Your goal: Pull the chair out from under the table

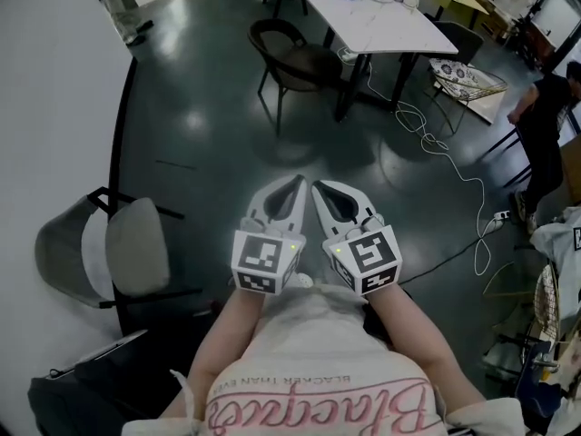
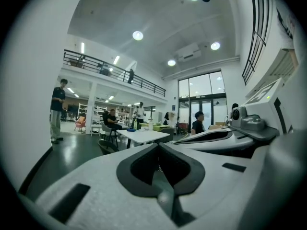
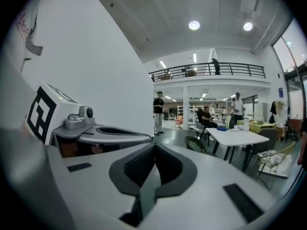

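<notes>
The white table is seen across the dark floor, and the dark chair is drawn up at its left side. Well short of the table, the left gripper and right gripper are held side by side, jaws together on nothing. The approach is judged still to be made: the chair's backrest must be reached and jaws parted.

Glossy dark floor, white wall, railed mezzanine.
</notes>
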`<state>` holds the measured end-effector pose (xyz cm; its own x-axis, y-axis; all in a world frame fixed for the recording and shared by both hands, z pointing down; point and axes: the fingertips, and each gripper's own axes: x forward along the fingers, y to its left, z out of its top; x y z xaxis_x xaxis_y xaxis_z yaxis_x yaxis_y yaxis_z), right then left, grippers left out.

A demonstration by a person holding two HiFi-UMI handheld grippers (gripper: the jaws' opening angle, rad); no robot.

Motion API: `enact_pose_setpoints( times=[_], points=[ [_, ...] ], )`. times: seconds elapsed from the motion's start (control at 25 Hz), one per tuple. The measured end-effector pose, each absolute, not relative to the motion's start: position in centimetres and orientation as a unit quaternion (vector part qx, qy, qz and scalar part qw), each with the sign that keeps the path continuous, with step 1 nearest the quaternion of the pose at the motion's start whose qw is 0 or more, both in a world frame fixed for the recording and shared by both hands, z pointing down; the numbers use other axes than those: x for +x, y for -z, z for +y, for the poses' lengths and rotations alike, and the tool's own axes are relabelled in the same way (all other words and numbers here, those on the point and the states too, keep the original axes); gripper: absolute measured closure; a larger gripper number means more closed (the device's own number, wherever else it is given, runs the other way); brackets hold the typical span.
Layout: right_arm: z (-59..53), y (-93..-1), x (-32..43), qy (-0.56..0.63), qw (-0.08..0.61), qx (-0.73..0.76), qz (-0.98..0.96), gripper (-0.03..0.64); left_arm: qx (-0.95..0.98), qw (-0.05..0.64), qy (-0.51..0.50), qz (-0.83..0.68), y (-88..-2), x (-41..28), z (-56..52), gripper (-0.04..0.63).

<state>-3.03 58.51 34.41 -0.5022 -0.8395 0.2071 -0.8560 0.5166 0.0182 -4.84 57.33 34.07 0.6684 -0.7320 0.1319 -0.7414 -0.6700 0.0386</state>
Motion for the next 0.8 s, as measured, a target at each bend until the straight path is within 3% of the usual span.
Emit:
enact_pose_setpoints(
  times=[0.8],
  points=[
    [50.2, -35.2, 0.8, -0.051, 0.080, 0.489, -0.867, 0.614, 0.907, 0.080, -0.048, -0.411, -35.1, -1.8, 48.1, 0.589]
  ],
)
